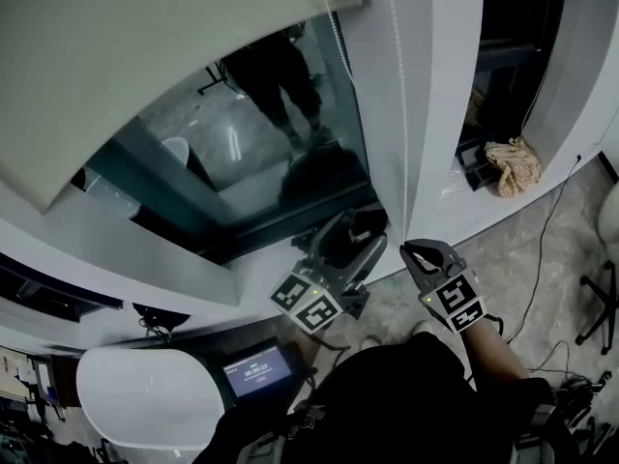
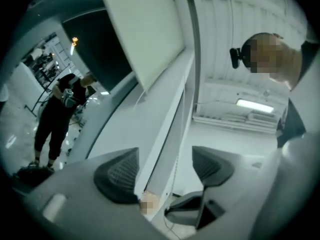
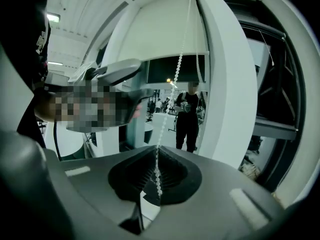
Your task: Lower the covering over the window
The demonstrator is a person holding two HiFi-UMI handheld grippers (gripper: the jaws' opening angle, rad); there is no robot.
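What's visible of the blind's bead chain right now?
Thin string of small white beads, plastic by the look. The bead chain hangs from the top of the partly lowered roller blind, beside the white window frame, and runs taut, slightly slanted, into the right claw, which is shut on it. A second strand hangs nearer the frame. Another stretch passes through the open left claw, touching neither side.
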